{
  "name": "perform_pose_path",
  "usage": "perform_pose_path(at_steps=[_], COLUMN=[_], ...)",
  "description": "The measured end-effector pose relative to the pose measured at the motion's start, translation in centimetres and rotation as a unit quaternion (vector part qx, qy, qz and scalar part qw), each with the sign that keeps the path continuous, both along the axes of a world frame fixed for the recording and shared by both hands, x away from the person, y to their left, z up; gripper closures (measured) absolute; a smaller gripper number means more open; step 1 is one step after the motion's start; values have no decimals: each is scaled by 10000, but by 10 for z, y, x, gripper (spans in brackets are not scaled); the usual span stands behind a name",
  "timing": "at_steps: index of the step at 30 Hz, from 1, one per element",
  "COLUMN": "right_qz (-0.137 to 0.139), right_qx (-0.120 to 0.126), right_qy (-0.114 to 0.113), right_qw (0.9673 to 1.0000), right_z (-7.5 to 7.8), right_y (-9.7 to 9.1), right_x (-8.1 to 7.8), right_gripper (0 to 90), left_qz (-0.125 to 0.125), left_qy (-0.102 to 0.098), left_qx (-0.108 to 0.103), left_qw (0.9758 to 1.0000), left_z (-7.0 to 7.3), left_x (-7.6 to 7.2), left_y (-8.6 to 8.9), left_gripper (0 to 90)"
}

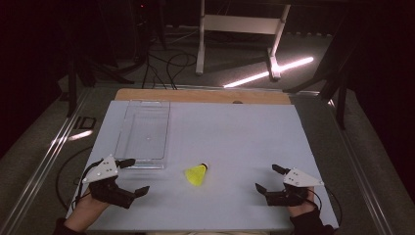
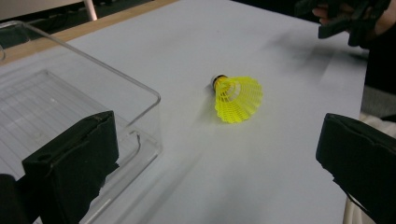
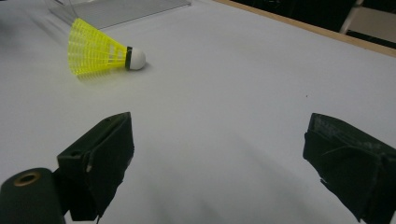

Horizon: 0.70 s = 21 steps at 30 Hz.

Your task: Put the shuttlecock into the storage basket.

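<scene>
Shuttlecock [image 1: 196,175], light with a crushable yellow skirt, best gripped at its cork tip, lies near the surface's [image 1: 235,132] front edge between released left tongs [image 1: 131,177] and right tongs [image 1: 268,178].

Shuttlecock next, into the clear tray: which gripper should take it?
Left, probably. The shuttlecock lies nearer the left gripper, beside the clear tray. The right gripper, equally open, sits farther off.
</scene>
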State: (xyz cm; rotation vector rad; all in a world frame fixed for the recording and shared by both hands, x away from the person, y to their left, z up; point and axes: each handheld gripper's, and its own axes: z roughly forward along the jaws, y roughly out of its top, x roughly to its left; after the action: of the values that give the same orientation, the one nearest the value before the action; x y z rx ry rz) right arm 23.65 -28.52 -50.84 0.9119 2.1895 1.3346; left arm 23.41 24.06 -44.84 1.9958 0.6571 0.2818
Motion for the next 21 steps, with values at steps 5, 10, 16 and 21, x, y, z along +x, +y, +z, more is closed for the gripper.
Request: perform_pose_path(at_steps=[5,10,16,21], right_qz=[12,42,86,96], right_qx=[13,22,25,26], right_qy=[38,69,74,84], right_qw=[10000,10000,9999,9999], right_z=[0,0,-1,-1], right_y=[0,1,1,1], right_x=[0,0,1,1], right_gripper=[87,88,87,87], left_qz=[-80,-176,-366,-510], left_qy=[-50,14,92,175], left_qx=[224,449,679,901], left_qw=[9997,9988,9970,9945], left_z=[10,22,28,29], left_x=[2,7,11,14], left_y=[-3,-3,-9,-14], left_gripper=[0,0,0,0])
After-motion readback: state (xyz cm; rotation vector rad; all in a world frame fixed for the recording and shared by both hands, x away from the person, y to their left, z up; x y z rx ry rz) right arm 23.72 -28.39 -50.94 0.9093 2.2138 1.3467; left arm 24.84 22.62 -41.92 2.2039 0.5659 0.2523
